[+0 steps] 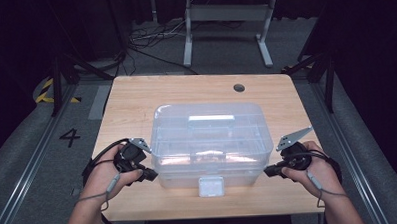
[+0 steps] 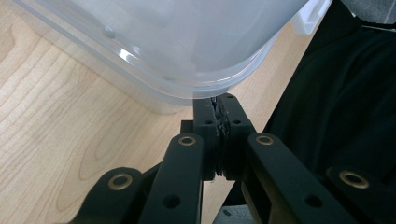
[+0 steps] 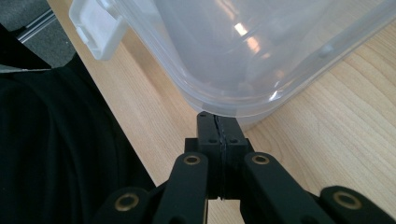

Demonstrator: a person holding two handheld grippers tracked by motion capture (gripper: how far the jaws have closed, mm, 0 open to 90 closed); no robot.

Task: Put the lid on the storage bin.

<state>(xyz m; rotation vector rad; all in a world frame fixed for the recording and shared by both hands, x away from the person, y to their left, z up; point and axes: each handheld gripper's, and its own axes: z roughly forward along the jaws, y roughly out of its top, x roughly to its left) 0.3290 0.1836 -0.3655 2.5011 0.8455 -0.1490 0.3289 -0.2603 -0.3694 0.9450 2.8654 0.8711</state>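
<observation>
two grippers: one at each near corner of the box, tips aimed inward at it
left gripper [image 1: 149,174]: jaws pressed together with nothing between them; in its own view the tips [image 2: 218,103] sit right under the lower rim of the box's rounded corner, touching it or just shy of it, i cannot tell which
right gripper [image 1: 269,171]: jaws pressed together, nothing pinched; in its own view the tips [image 3: 215,119] meet the base of the opposite near corner the same way
hands: left hand [image 1: 104,176] and right hand [image 1: 313,169] rest low at the near table edge, about level with each other
key relation: box lies between the two grippers, to the right of the left one and to the left of the right one; its long axis runs side to side across the table, so each gripper faces one short end; neither hand is clearly nearer
box [image 1: 207,141]: clear plastic, rounded corners, lid on, moulded handle on top; it sits mid-table, near side close to the person
latch [image 1: 211,186]: white clip at the middle of the near side, appears shut; also seen in the right gripper view [image 3: 95,28]
table [image 1: 131,102]: pale wood, round hole near the far right
judgement: the closed tips look set to push or lift the box from both ends
</observation>
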